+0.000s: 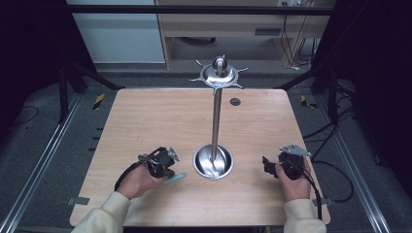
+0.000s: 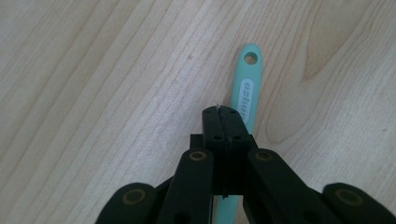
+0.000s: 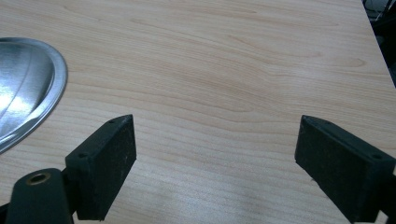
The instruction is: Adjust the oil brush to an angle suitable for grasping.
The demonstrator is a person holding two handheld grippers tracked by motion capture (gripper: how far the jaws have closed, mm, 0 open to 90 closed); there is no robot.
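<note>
A teal plastic handle [image 2: 246, 88] with a hanging hole at its end lies on the wooden table [image 1: 160, 116], poking out to the right of my left hand [image 1: 176, 178]. My left gripper [image 2: 223, 114] is directly over it with both jaws pressed together; the handle runs underneath them, and I cannot tell whether anything is pinched. In the high view the left gripper [image 1: 166, 172] sits just left of the metal stand's round base [image 1: 213, 162]. My right gripper [image 3: 215, 158] stands open over bare wood, right of the base [image 3: 23, 88], and is also seen from above [image 1: 268, 166].
The stand's thin pole [image 1: 216, 116] rises from the base to a disc with hooks [image 1: 219, 74] near the table's far edge. A small dark round hole [image 1: 235, 102] marks the tabletop behind it. Metal rails and cables run along both sides of the table.
</note>
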